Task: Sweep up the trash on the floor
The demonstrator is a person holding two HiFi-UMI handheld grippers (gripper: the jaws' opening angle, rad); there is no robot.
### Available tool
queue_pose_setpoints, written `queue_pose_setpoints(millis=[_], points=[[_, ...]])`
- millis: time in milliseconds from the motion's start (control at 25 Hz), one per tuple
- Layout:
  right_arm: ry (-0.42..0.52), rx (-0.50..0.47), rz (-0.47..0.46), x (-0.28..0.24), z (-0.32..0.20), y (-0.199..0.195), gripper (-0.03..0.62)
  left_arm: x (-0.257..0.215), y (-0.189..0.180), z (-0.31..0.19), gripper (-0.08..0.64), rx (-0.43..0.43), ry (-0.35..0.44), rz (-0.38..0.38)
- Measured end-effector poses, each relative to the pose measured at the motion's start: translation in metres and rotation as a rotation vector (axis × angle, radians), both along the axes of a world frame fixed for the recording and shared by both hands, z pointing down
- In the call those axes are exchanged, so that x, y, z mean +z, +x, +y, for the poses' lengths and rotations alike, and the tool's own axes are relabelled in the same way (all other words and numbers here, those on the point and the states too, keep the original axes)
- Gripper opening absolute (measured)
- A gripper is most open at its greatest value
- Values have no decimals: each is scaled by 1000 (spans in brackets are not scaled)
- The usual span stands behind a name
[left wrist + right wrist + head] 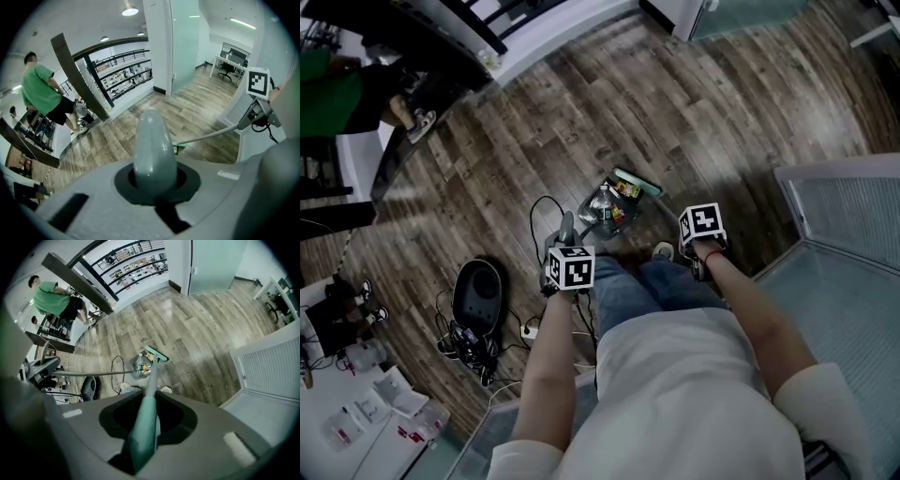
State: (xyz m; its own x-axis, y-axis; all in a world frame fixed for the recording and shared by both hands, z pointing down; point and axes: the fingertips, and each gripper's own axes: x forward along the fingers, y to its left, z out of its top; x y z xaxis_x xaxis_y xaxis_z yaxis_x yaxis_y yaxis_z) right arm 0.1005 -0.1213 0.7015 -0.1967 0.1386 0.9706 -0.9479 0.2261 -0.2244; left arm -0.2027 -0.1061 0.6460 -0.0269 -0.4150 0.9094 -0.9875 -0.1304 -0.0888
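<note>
Firmly, left gripper (154,180) jaws clamp the dustpan handle (152,138), right gripper (140,430) jaws the broom (155,355), open floor (703,112) ahead

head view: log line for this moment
left gripper: shut on dustpan handle | right gripper: shut on broom handle | bottle: in dustpan

Two grippers: left gripper (155,185) and right gripper (145,427). Two marker cubes: left cube (570,267) and right cube (702,223).

One broom (143,432) and one dustpan (592,217), one to each gripper.

In the dustpan: one clear bottle (602,201) and a few coloured wrappers (626,188), too small to count exactly.

Floor, left: one black oval case (478,292) and one tangle of cables (471,349).

Far left: one person in a green shirt (51,298).

Near: two shoes (165,389).
</note>
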Motion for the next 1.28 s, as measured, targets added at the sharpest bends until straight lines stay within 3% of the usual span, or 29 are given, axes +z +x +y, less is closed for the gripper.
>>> queue_pose_setpoints(millis=[480, 720, 960, 1280], points=[[-83, 130, -56, -6, 44, 6, 98, 0, 1, 1, 12, 1, 2, -3], [-152, 294, -101, -9, 64, 6, 97, 1, 1, 1, 12, 1, 3, -6], [-131, 187, -76, -15, 77, 12, 97, 0, 1, 3, 12, 3, 5, -5], [-91, 187, -71, -22, 75, 28, 98, 1, 0, 8, 12, 4, 7, -5]])
